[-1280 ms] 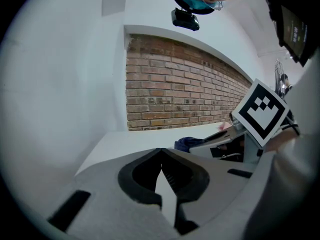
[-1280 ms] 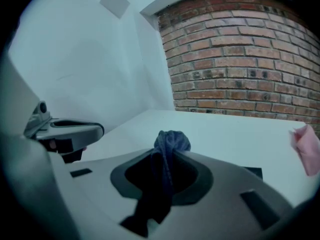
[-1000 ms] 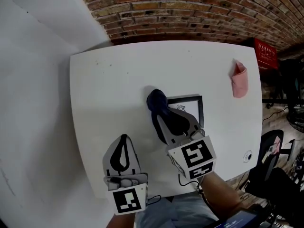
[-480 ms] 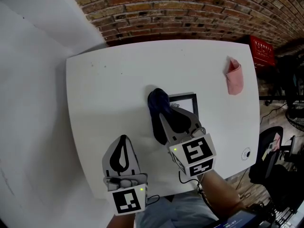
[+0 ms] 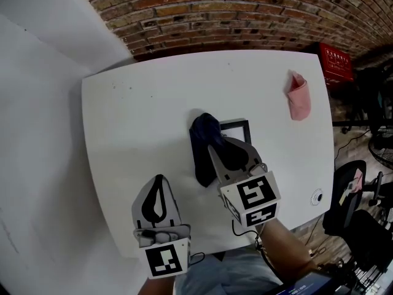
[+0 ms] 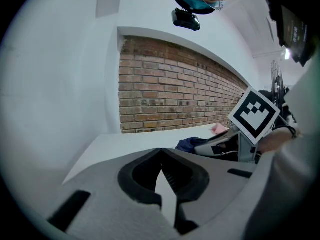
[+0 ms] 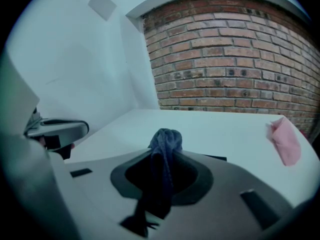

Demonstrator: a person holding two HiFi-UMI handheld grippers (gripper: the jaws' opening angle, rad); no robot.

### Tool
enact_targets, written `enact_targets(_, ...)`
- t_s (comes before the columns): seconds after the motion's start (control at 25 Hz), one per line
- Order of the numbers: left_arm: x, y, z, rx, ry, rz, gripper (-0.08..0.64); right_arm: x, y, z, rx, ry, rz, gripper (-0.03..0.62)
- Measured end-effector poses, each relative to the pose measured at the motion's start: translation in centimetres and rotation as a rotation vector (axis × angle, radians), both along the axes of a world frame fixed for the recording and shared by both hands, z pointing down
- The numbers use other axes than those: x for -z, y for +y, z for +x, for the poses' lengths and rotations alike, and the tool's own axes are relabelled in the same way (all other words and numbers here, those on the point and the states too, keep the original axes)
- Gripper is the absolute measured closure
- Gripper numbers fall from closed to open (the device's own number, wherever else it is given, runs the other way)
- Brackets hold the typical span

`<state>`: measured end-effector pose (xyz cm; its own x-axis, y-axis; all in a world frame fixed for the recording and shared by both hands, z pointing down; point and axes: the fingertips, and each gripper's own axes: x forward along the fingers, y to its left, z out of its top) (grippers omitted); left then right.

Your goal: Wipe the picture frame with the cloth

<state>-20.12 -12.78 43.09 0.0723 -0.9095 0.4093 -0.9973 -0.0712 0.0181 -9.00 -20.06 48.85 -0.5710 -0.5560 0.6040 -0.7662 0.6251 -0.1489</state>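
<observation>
1. Gripping a crumpled dark blue fabric cloth [image 5: 200, 137], the right tongs [image 5: 216, 151] are clenching it between both jaws. In the right gripper view the cloth [image 7: 165, 140] is bulging up past the tips and trailing back down the gap between the jaws.
2. A small rectangular picture frame with a black border [image 5: 238, 123] is lying flat near the middle of the white worktop [image 5: 141, 109]. The right tongs are reaching over it from the near side and are covering most of it, so only its far edge and far right corner are showing.
3. The cloth is sitting at the frame's left side, with its bunched end just ahead of the tong tips. The rest of it is draping toward the person along the left flank of the tongs.
4. The left tongs [image 5: 161, 178] are resting well apart from the frame, at the near-left part of the worktop. Their tips are pressing together with nothing between them, as the left gripper view [image 6: 161, 152] is showing.
5. A folded pink cloth [image 5: 299, 100] is lying by itself near the far right edge of the worktop, well clear of both tongs.
6. A red brick wall [image 5: 245, 11] is running behind the worktop's far edge.
</observation>
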Motion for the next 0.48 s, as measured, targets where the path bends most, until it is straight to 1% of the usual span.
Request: enact_targets(0.48,0.0,-0.2,1.2,-0.03,0.001,0.012,0.551,-0.2,-0.1,1.9,-0.044,0.01,0.001,0.514)
